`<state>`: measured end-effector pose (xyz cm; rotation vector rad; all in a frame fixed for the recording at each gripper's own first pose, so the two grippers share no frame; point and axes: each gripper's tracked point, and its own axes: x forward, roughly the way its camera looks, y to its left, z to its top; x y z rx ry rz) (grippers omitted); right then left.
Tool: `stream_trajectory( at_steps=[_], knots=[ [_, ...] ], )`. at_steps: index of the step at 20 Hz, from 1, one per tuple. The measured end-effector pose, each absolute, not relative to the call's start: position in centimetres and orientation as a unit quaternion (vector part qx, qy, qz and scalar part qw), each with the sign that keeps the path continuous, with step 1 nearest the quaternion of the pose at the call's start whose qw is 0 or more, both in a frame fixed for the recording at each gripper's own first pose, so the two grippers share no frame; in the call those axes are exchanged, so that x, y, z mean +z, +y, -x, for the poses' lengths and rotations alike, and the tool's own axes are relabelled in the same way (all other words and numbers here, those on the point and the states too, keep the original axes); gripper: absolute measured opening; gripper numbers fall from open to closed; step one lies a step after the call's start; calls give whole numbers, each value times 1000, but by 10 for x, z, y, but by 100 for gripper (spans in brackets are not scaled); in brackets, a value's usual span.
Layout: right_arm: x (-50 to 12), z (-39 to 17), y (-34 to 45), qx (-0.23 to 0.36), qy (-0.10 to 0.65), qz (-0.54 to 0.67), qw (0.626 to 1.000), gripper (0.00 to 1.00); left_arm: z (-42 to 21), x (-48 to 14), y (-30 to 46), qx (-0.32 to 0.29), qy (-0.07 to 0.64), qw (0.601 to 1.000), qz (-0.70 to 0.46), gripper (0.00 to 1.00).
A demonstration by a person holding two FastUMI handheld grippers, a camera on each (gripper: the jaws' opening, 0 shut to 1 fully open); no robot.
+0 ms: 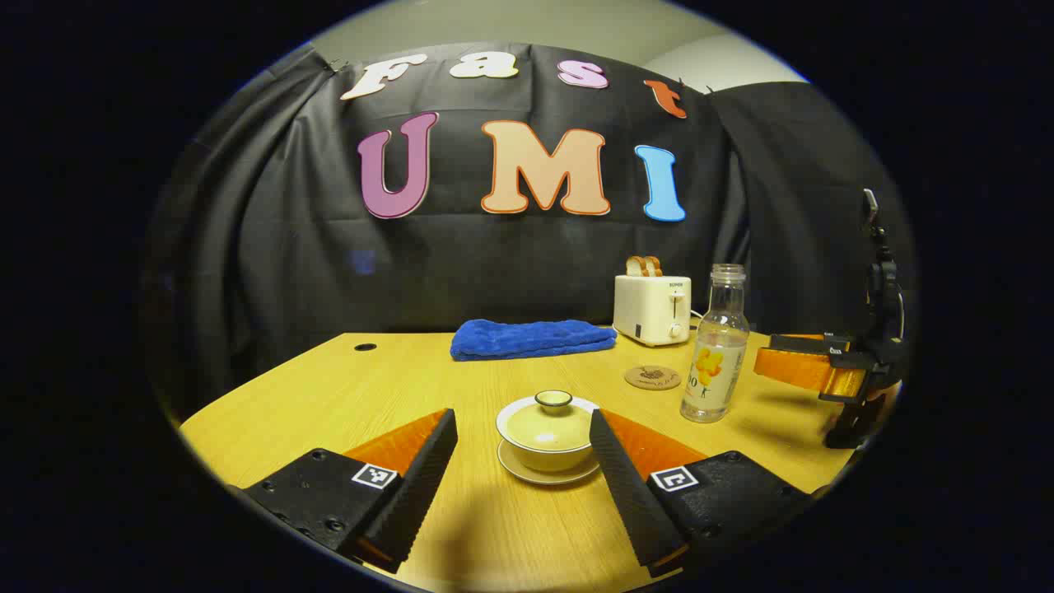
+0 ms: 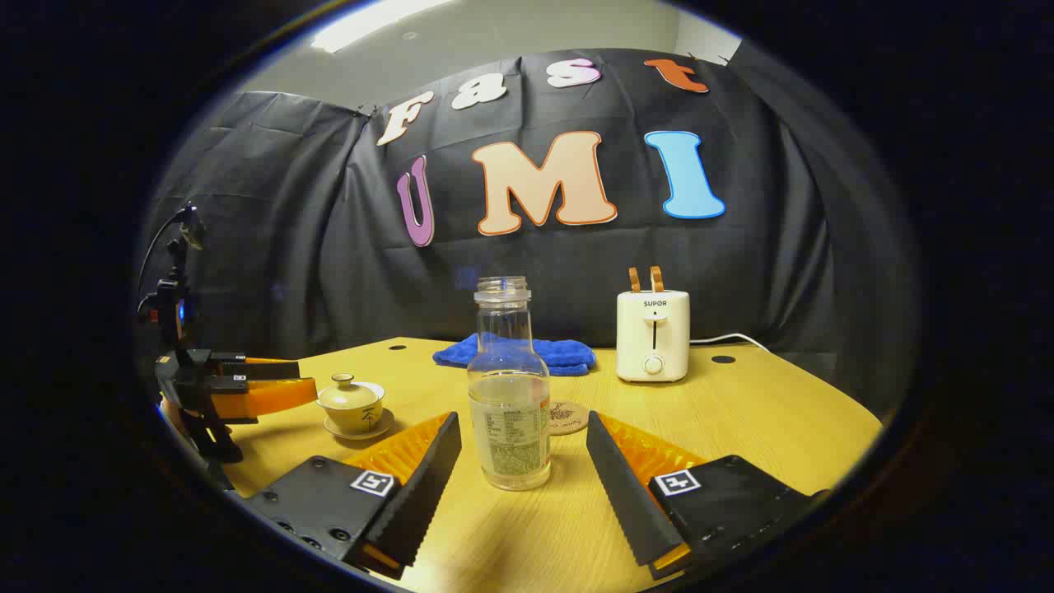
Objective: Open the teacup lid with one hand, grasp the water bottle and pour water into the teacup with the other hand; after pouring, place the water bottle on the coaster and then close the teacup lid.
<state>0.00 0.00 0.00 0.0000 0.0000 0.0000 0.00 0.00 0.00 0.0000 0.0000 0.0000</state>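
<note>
The wooden table [image 1: 346, 395] carries a lidded teacup [image 1: 547, 432] on its saucer [image 1: 543, 473] near the front edge, a water bottle [image 1: 715, 346], a coaster [image 1: 652, 377], and a blue towel [image 1: 531, 338] and toaster [image 1: 652, 309] along the back edge.

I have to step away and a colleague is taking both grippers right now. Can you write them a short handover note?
Left gripper: open, lined up on the lidded teacup, which sits on its saucer; not touching.
Right gripper: open, either side of the water bottle; no contact yet.
The bottle stands upright, uncapped, partly full. The coaster lies bare just behind it.
Done: nothing; the lid is still on.
Left: lift the lid, grasp the bottle, pour, set the bottle on the coaster, close the lid.
</note>
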Motion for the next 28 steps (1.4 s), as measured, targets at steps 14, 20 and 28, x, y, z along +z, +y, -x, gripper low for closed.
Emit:
stream_trajectory(
  at_steps=[14,20,28],
  knots=[
    [14,-5,0,-5,-37,16,999,97,-5,16,10,16,-50,999,7,95],
    [13,-6,-4,-17,-40,16,999,96,-6,17,13,23,-54,998,6,95],
    [13,-6,-4,-17,-41,16,999,96,-10,18,9,10,-54,998,5,95]
  ],
)
